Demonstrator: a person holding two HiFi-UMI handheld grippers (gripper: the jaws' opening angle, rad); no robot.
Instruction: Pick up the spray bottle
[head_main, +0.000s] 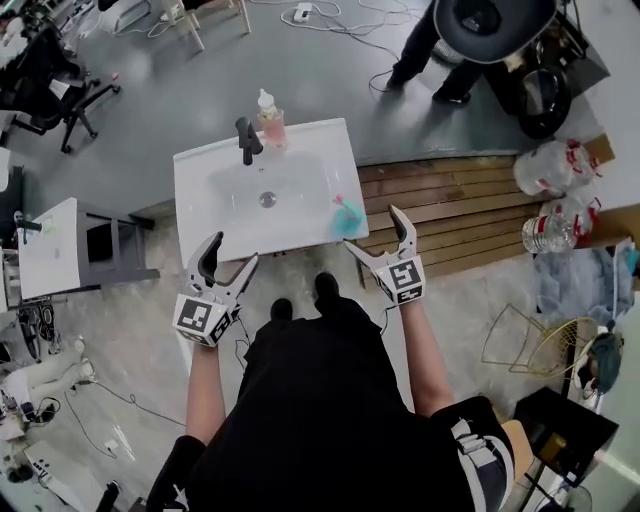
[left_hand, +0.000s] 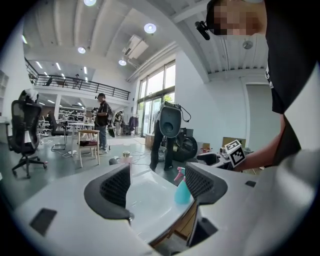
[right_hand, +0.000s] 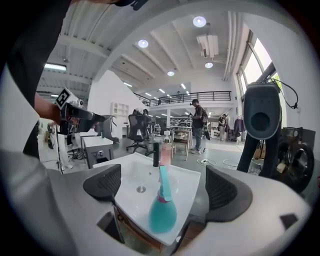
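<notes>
I am holding both grippers just in front of the white washbasin (head_main: 310, 150), and neither one is touching anything. The left gripper (head_main: 235, 250) is hovering by the basin's near edge, its jaws spread wide with nothing between them. The right gripper (head_main: 372, 228) is hovering close to the front right corner, its jaws likewise released and empty.

The spray bottle (head_main: 347, 215) (teal, with some pink at the neck) is standing upright on that front right corner of the basin, just beyond the right gripper's fingertips. In the right gripper view it is showing in the gap between the two jaws, but farther out and apart from both.

At the back of the basin a black tap (head_main: 247, 140) and a pink soap dispenser (head_main: 269, 122) are standing side by side. A slatted wooden platform (head_main: 450, 210) is lying to the basin's right.
</notes>
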